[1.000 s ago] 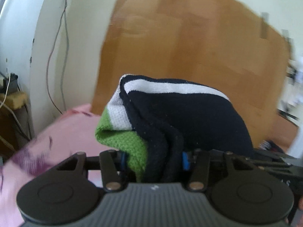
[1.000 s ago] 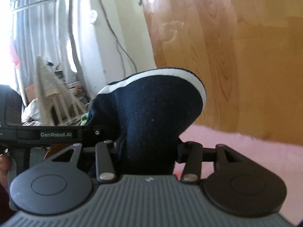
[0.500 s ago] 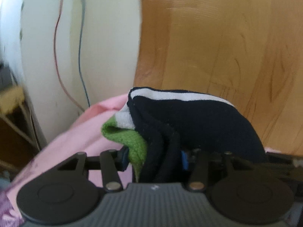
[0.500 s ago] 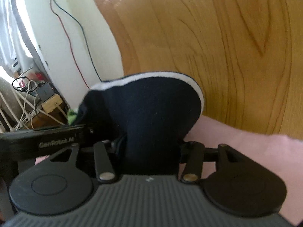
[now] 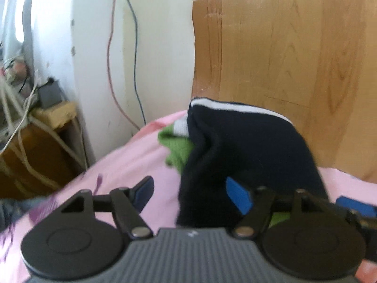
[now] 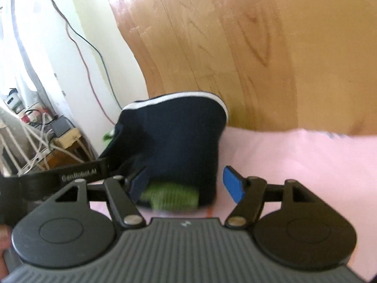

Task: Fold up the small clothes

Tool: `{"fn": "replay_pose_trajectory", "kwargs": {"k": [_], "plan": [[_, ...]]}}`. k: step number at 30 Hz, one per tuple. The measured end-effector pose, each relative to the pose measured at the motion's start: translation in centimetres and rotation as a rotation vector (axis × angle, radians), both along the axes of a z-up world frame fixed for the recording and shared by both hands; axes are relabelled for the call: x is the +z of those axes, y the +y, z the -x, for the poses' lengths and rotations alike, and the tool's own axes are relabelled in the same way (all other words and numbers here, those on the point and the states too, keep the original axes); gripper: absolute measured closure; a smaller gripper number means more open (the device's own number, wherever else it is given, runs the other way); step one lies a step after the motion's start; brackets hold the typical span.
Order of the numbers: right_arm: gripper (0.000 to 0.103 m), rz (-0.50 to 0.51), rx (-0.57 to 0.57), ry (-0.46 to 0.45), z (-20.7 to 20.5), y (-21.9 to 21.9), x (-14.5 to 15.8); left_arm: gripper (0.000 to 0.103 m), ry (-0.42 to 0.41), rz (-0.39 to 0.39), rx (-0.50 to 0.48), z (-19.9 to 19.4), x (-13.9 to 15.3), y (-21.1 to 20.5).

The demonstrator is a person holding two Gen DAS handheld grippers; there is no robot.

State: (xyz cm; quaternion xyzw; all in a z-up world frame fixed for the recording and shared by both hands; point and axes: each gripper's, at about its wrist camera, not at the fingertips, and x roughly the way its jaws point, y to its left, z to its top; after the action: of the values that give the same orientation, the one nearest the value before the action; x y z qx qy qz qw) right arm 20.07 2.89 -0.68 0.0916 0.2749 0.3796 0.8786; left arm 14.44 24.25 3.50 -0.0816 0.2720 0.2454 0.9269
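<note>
A: Both our claws have just been opening; the left gripper [image 5: 188, 193] and the right gripper [image 6: 186, 184] stand wide, pads off the cloth, holding nothing, though the folded garment [image 5: 238, 151] sits between them on the pink sheet [image 5: 132, 160], near the wooden headboard [image 5: 282, 47].

B: So we judge this fold released. Any writing?

A: "GenRobot.AI" on the other gripper's arm [image 6: 77, 176], left in the right view.
</note>
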Motion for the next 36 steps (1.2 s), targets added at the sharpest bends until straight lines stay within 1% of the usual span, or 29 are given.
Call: {"fn": "replay_pose_trajectory", "kwargs": {"k": [2,3,4,5,7,9,10,11,12,14,17,18,20,22,24,28,32,36], "plan": [[0.031,0.015,-0.015,-0.024,1.9,-1.5,-0.1,0.032,-0.002,-0.015,-0.002,2.4,-0.1,-1.8],[0.031,0.024,-0.019,-0.040,3.5,-2.6,-0.1,0.032,0.000,-0.022,-0.006,3.5,-0.1,-2.7],[0.031,0.032,-0.022,-0.049,4.3,-2.7,-0.2,0.032,0.003,-0.022,-0.011,4.5,-0.1,-3.5],[0.031,0.043,-0.026,-0.053,5.8,-3.7,-0.3,0.031,0.007,-0.015,-0.012,5.4,-0.4,-4.1],[0.031,0.046,-0.028,-0.057,6.6,-3.5,-0.5,0.030,0.007,0.024,-0.008,8.4,-1.2,-5.7],[0.031,0.036,-0.035,-0.068,8.9,-5.0,-0.8,0.029,0.007,0.065,-0.002,11.1,-2.1,-7.1],[0.031,0.035,-0.039,-0.068,9.3,-5.2,-0.9,0.029,0.010,0.072,0.007,12.4,-2.6,-7.6],[0.031,0.032,-0.041,-0.068,10.2,-5.9,-1.1,0.029,0.005,0.070,0.013,13.6,-2.6,-8.1],[0.031,0.029,-0.044,-0.070,10.6,-6.1,-1.2,0.026,-0.024,0.051,0.026,15.1,-2.4,-8.8],[0.031,0.025,-0.045,-0.097,11.3,-6.2,-1.2,0.024,-0.033,-0.009,0.036,16.9,-2.2,-10.2],[0.030,0.018,-0.043,-0.150,12.0,-6.4,-1.1,0.024,-0.025,-0.082,-0.018,17.9,-2.0,-12.3],[0.030,0.014,-0.042,-0.165,12.0,-6.3,-1.1,0.023,-0.030,-0.112,-0.026,18.1,-2.0,-12.9],[0.028,0.015,-0.040,-0.185,12.1,-6.0,-1.1,0.021,-0.037,-0.143,-0.034,17.8,-2.1,-13.3],[0.028,0.013,-0.037,-0.193,12.3,-6.1,-1.1,0.020,-0.029,-0.135,-0.030,17.5,-2.2,-13.1],[0.028,0.000,-0.035,-0.196,12.3,-6.3,-1.1,0.020,-0.021,-0.108,-0.015,17.2,-2.3,-12.5],[0.027,-0.030,-0.043,-0.177,12.0,-6.8,-1.2,0.020,-0.028,-0.080,-0.003,17.3,-2.6,-12.2],[0.026,-0.041,-0.062,-0.153,11.8,-7.1,-1.3,0.020,-0.047,-0.107,-0.019,17.5,-2.5,-12.8],[0.026,-0.027,-0.078,-0.146,11.8,-7.1,-1.3,0.020,-0.036,-0.131,-0.009,17.2,-2.6,-13.1]]}}
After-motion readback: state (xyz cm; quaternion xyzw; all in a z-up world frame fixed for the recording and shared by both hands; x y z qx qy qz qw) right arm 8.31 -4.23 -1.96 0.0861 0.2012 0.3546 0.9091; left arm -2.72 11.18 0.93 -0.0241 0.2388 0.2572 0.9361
